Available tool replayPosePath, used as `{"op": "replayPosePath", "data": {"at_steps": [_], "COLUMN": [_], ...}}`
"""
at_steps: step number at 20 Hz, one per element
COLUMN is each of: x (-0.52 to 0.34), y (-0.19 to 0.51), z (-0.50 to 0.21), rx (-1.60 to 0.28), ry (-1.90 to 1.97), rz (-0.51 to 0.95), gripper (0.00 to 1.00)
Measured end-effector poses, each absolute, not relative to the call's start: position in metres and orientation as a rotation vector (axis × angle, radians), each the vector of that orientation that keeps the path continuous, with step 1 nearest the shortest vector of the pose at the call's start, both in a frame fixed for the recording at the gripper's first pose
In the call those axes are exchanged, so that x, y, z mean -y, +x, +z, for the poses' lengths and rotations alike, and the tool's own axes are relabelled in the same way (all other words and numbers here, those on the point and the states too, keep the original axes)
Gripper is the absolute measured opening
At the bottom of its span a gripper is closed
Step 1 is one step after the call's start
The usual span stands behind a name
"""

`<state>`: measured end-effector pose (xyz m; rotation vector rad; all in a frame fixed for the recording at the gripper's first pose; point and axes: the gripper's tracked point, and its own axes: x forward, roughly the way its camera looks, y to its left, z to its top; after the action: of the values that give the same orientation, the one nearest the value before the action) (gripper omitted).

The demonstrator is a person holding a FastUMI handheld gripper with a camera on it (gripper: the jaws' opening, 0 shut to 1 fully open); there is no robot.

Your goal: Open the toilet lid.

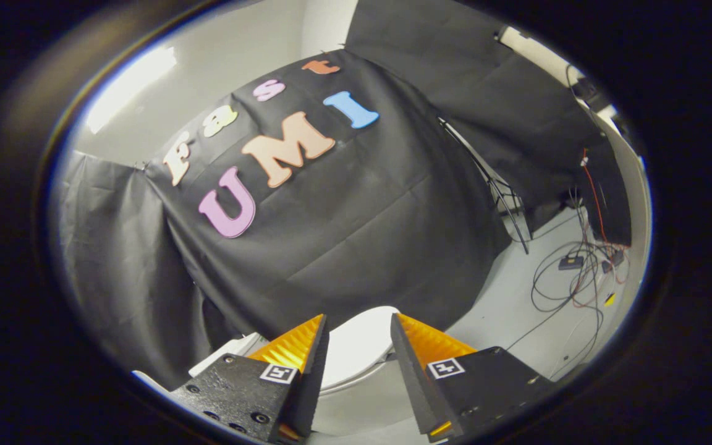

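against the black cloth wall (343,247) our gripper (359,337) hangs with fingers apart above the closed lid (356,346), so we could slip off its smooth rim.

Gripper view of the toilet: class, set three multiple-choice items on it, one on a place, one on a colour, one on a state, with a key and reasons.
1. Where is the toilet lid?
A. between and just beyond the gripper fingers
B. on the cables
C. hanging from the cloth

2. What colour is the lid?
A. red
B. white
C. black

3. How does the gripper stand?
A. shut on the lid
B. shut on a cable
C. open, holding nothing

Key: 1 A, the lid shows in the gap between the fingers; 2 B, its surface is white; 3 C, a clear gap separates the fingers, neither pressing anything.
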<state>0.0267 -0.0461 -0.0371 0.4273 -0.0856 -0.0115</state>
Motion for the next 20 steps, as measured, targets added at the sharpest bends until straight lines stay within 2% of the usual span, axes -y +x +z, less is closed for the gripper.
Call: {"op": "replayPosePath", "data": {"at_steps": [14,20], "x": [0.047,0.046], "y": [0.114,0.160], "z": [-0.124,-0.161], "rx": [0.017,0.001], "ry": [0.850,0.979], "rz": [0.041,-0.043], "gripper": [0.62,0.62]}}
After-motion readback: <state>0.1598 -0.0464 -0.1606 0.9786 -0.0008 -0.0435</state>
